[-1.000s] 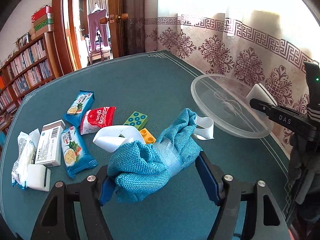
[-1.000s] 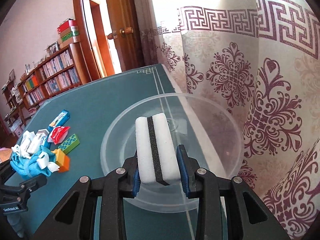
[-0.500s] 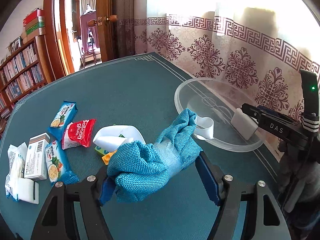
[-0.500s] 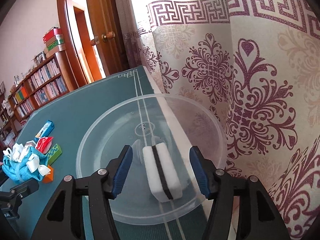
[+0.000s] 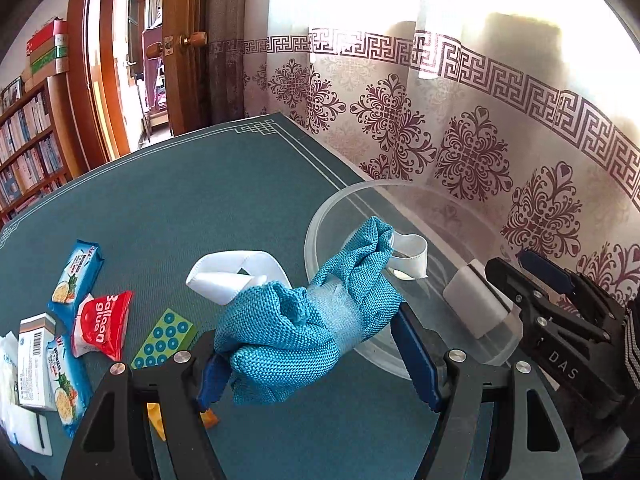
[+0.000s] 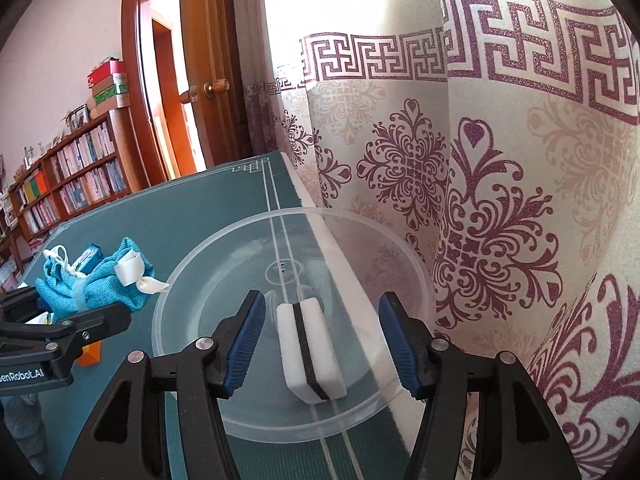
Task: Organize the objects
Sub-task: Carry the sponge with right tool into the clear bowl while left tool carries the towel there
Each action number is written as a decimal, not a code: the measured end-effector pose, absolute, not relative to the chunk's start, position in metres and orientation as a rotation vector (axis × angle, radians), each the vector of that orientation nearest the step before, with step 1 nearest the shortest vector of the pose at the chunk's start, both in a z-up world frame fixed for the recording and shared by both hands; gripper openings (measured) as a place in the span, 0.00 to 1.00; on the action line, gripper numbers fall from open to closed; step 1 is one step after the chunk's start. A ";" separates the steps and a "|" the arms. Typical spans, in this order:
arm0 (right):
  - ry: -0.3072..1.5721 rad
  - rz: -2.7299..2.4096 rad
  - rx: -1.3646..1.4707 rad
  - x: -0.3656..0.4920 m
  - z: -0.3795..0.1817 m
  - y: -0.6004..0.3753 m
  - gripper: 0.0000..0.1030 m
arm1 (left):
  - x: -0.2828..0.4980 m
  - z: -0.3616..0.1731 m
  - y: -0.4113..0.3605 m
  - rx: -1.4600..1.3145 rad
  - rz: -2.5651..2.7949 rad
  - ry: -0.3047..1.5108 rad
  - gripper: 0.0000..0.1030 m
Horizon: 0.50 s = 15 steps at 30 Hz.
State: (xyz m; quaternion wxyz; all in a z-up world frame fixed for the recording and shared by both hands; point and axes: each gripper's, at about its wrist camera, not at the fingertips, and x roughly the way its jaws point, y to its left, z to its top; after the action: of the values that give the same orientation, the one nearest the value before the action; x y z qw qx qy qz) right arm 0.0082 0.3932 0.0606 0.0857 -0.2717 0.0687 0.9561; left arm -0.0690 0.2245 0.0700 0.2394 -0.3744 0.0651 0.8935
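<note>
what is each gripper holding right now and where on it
Left gripper: blue cloth bundle, gripped across its taped middle. Right gripper: nothing; the sponge lies loose in the clear dish.

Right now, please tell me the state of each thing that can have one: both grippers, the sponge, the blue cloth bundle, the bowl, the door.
Left gripper: shut on blue woven cloth bundle.
Right gripper: open.
White sponge with black stripe: released, lying in bowl.
Clear plastic bowl: upright.
Wooden door: open.
</note>
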 end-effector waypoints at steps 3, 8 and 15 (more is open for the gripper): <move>0.188 2.851 -0.795 0.010 0.061 0.390 0.59 | -0.077 0.070 0.236 -1.020 2.431 0.180 0.74; 0.163 2.845 -0.783 0.011 0.059 0.388 0.59 | -0.088 0.076 0.255 -0.975 2.398 0.149 0.90; 0.169 2.830 -0.778 0.011 0.056 0.392 0.59 | -0.093 0.075 0.241 -0.979 2.441 0.117 0.95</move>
State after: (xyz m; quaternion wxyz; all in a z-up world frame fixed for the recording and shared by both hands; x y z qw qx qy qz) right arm 0.0112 0.3917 0.0563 0.1008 -0.2635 0.0573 0.9577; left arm -0.0932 0.2409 0.0752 0.2519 -0.3598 0.0430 0.8974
